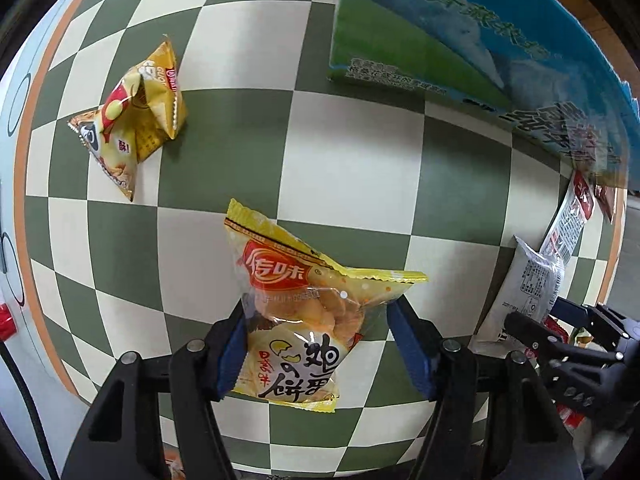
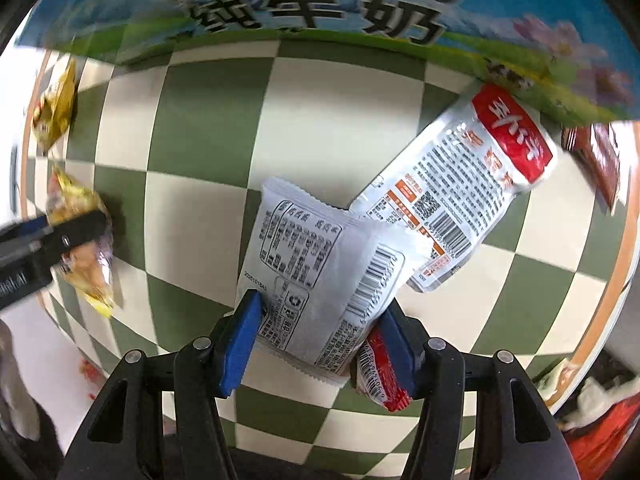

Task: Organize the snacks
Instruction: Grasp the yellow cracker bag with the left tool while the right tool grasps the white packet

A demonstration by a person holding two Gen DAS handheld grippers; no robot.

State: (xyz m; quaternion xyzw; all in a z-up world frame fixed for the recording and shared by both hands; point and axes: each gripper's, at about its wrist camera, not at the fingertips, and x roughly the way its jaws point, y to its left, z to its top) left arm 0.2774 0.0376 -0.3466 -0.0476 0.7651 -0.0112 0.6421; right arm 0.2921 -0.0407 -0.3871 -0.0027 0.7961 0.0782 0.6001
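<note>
Yellow snack bag [image 1: 296, 316] (crinkled), pinched between left tongs [image 1: 316, 344]

Light was bright and even, with soft shadows beside each packet on the green-and-cream checkered tablecloth [image 1: 352, 152]. Fisheye bending curved its squares (worst near the dark corners). The blue-and-green printed carton [image 2: 304, 4] looked motion-blurred.

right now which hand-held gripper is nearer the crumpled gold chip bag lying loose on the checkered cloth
Left. The left hand-held gripper, clamped on a yellow biscuit packet, has the gold chip bag just beyond it. The right hand-held gripper, holding a white packet, sits farther off.
</note>
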